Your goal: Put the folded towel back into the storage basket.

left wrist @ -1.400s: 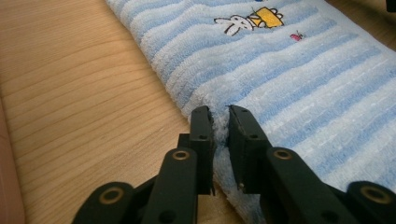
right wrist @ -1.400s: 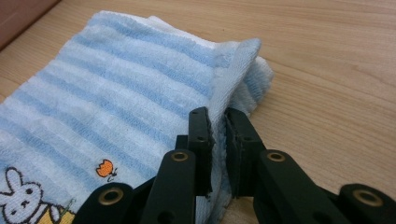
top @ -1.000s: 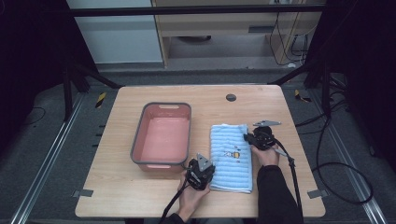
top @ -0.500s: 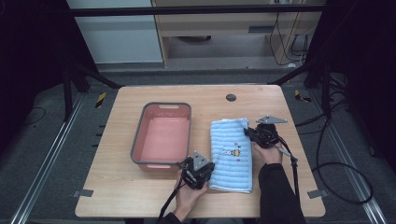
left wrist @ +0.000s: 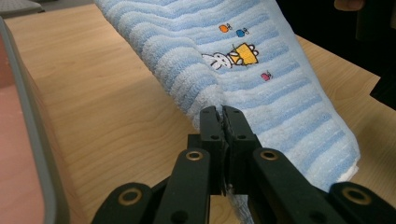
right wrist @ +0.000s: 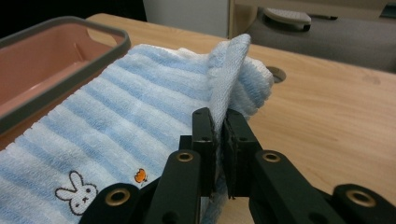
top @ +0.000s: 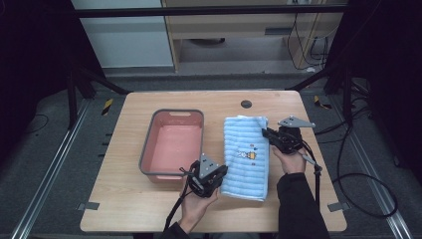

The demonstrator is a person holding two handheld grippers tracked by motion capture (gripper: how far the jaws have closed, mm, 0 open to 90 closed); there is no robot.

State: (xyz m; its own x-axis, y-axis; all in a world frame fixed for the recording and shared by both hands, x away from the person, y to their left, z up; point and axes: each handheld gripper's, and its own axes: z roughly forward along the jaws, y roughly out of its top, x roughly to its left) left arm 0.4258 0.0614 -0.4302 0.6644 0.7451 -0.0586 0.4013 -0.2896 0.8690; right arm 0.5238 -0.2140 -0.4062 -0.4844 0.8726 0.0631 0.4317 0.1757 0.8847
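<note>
Towel (top: 246,155), blue-striped, lies flat at the table's (top: 124,209) centre-right, just beside the pink tub (top: 171,144) at its nine o'clock. Since a second ago the right gripper (top: 268,134) has slid up the towel's three o'clock edge and the left gripper (top: 219,175) has settled at its seven o'clock corner. Both are now clamped on cloth, edges lifting, so my read is a fold or a lift is coming. Count: one towel, one tub, two grippers.

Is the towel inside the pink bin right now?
No, in the high view the towel lies flat on the table beside the pink bin, with both grippers pinching its edges.
</note>
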